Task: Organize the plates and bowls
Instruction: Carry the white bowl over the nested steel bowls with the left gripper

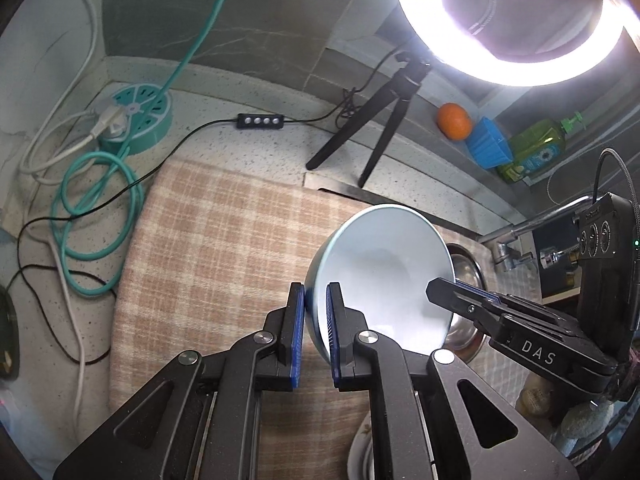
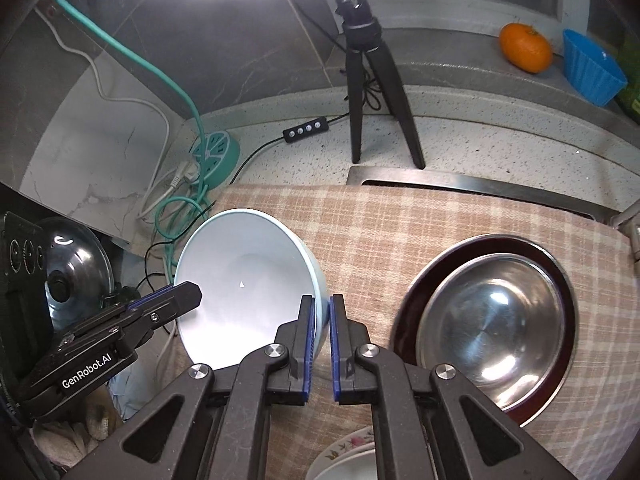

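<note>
Lettering shows on both of my tongs: "GenRobot.AI" in white on the side of my left tongs (image 2: 176, 300) as seen from the right wrist, and "DAS" in white on the side of my right tongs (image 1: 448, 292) as seen from the left wrist. My left tongs (image 1: 316, 300) are pinching the rim of the pale blue bowl (image 1: 384, 276), one blue pad (image 1: 298, 320) on the outside of the wall and the other inside. My right tongs (image 2: 323, 312) are pinching the opposite side of the same bowl (image 2: 248, 276) in the same way, its wall caught between the blue pads (image 2: 308, 332). The bowl sits tilted between the two, held clear above the checked beige cloth (image 1: 208, 240) that covers the desk (image 2: 480, 140). Just to the right of it in the right wrist view, a steel bowl (image 2: 492, 320) rests inside a dark-rimmed plate (image 2: 560, 276) on the cloth (image 2: 400, 232). A flowered plate (image 2: 348, 452) peeks out at the bottom edge under my tongs. Behind the cloth stand a black tripod (image 2: 372, 80) carrying a lit ring light (image 1: 512, 68), an inline switch with four buttons (image 2: 306, 130), and a teal round power strip (image 1: 136, 116) with a teal cable (image 1: 100, 208). On the ledge lie an orange (image 2: 526, 46), a blue fluted cup (image 2: 592, 66) and a green soap bottle (image 1: 536, 148); its label is too small to read.
</note>
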`<state>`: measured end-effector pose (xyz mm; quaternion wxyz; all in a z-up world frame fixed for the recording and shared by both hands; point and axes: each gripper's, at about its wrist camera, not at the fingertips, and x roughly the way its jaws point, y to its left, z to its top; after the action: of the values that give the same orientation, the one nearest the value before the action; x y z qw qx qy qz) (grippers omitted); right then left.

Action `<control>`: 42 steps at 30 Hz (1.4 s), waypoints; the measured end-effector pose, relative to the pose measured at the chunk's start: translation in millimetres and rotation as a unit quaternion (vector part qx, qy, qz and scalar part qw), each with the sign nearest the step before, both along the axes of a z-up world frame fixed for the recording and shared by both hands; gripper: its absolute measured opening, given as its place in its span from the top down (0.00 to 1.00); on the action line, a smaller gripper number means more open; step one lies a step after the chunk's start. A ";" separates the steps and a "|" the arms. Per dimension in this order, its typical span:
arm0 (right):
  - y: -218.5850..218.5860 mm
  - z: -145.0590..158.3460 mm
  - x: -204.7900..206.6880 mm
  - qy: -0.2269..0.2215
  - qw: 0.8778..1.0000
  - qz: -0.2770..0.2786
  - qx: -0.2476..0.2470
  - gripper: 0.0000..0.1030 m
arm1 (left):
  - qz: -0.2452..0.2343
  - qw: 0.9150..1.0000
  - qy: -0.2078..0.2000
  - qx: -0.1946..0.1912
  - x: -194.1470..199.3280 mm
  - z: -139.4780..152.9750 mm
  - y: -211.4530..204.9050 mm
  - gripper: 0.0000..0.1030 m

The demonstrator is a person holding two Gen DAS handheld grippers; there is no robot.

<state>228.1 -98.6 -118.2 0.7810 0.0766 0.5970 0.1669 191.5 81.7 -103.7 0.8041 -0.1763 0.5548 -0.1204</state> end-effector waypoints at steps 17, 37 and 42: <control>-84.4 25.7 -12.3 -0.017 0.998 -0.062 -0.014 0.93 | -0.076 0.997 -0.017 -0.012 11.6 14.6 -82.0 0.91; -144.3 -6.1 -15.6 0.015 0.994 -0.110 -0.021 0.94 | -0.124 0.992 0.016 -0.004 24.7 -9.9 -140.6 0.91; -145.6 -16.4 -14.2 0.024 0.993 -0.111 -0.021 0.94 | -0.123 0.992 0.027 0.002 26.3 -19.8 -143.9 0.91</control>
<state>213.9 -244.2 -134.7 0.7813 0.1300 0.6070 0.0651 217.8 -62.2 -123.5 0.7682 -0.1082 0.5943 -0.2121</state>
